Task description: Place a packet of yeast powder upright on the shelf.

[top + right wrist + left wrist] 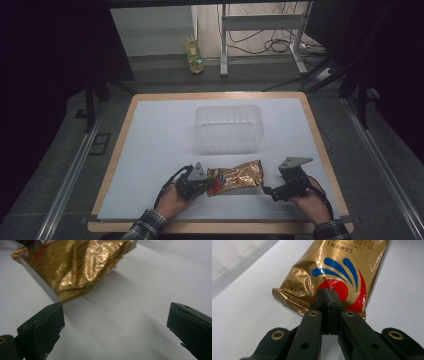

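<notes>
Gold yeast packet (236,177) pinched in closed left tongs (327,293), right tongs (115,317) wide apart, empty

You see a shiny gold packet (332,270) with blue streaks and a red swirl, black jaws on both grippers, a clear ribbed tub (229,128) farther off, a white sheet (150,150), plaid sleeves (147,225)

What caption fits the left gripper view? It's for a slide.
Left tongs shut, tips at the edge of a gold yeast packet on white paper.
</notes>
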A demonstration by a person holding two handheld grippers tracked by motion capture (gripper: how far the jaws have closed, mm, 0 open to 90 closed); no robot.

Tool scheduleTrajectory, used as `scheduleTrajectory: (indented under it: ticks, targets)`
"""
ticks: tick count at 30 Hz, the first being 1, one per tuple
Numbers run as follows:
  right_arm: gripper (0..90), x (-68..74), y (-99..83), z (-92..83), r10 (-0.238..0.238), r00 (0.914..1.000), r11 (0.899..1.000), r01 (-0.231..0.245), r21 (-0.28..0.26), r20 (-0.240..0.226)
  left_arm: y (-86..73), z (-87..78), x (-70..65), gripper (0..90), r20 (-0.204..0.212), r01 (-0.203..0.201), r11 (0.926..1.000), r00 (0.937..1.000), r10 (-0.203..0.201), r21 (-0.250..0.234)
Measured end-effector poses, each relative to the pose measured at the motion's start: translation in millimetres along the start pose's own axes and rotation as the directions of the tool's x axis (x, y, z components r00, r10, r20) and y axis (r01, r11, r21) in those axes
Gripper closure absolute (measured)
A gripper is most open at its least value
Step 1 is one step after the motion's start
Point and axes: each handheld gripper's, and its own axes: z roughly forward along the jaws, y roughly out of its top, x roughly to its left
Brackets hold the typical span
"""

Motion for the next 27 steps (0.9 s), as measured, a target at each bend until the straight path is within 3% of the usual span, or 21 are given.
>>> scheduleTrajectory:
  ticks: [7,17,20,25,26,27]
  targets:
    - [1.6,8.2,4.8,8.6,-0.009,0.998,1.0,0.01,0.011,-0.062,-0.2,0.0,0.8,89.6,0.007,0.01,0.9999,0.9999,-0.01,-0.002]
    - [1.6,13.5,14.5,24.8,0.024,0.9887,0.999,-0.02,0.027,-0.148,-0.3,-0.1,1.3,89.6,0.009,0.012,0.9999,0.9999,-0.012,-0.002]
    - [1.9,13.3,17.0,28.7,0.044,0.9838,0.999,-0.039,0.031,-0.174,-0.3,-0.1,1.5,89.6,0.01,0.013,0.9999,0.9999,-0.013,-0.002]
    - [3.0,12.4,25.0,37.7,0.086,0.9653,0.996,-0.081,0.029,-0.247,-0.3,-0.1,2.0,89.6,0.013,0.014,0.9999,0.9998,-0.014,-0.001]
    - [3.0,12.4,25.0,37.7,0.086,0.9653,0.996,-0.081,0.029,-0.247,-0.3,-0.1,2.0,89.6,0.013,0.014,0.9999,0.9998,-0.014,-0.001]
    - [3.6,12.5,28.5,39.9,0.106,0.9563,0.994,-0.102,0.031,-0.272,-0.3,-0.1,1.8,89.6,0.012,0.014,0.9999,0.9998,-0.014,-0.002]
